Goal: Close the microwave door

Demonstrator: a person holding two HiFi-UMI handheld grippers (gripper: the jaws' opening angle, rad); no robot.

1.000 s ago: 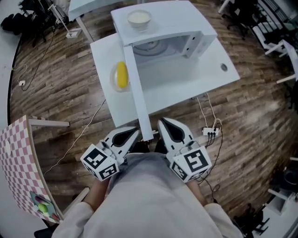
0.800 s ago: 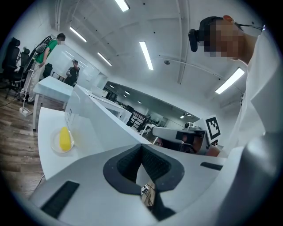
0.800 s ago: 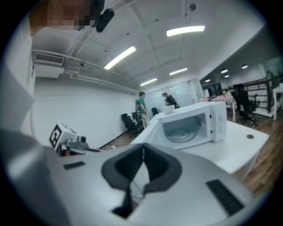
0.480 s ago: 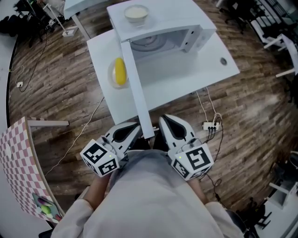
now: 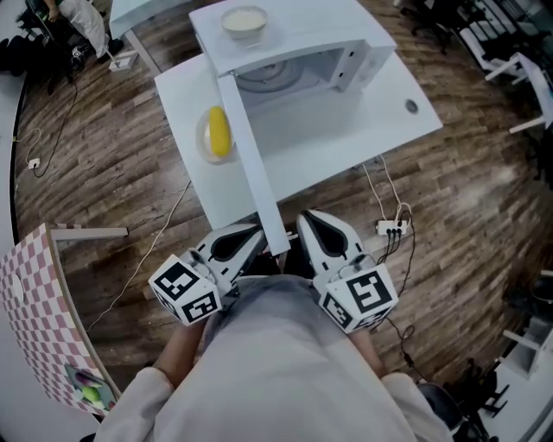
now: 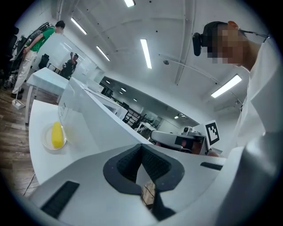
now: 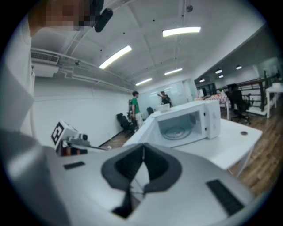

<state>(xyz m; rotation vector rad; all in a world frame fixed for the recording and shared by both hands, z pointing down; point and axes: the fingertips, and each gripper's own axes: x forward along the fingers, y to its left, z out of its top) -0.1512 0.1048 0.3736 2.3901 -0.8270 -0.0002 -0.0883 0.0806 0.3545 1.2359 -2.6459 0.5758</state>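
The white microwave (image 5: 302, 52) stands on a white table (image 5: 346, 138), its cavity and turntable exposed. Its door (image 5: 252, 164) stands open, swung out edge-on toward me past the table's front edge. Both grippers hang low against my body, short of the table. The left gripper (image 5: 248, 236) is shut and empty, just left of the door's free end. My right gripper (image 5: 308, 226) is shut and empty, just right of it. The door (image 6: 88, 119) fills the left gripper view; the microwave (image 7: 188, 123) shows open in the right gripper view.
A bowl (image 5: 244, 22) sits on top of the microwave. A yellow item on a clear plate (image 5: 219, 134) lies on the table left of the door. Cables and a power strip (image 5: 389, 229) lie on the wooden floor. A checkered board (image 5: 34, 302) stands at the left.
The head view has drifted, so the microwave and table sit slightly higher and further left. Both grippers have stayed shut near my body.
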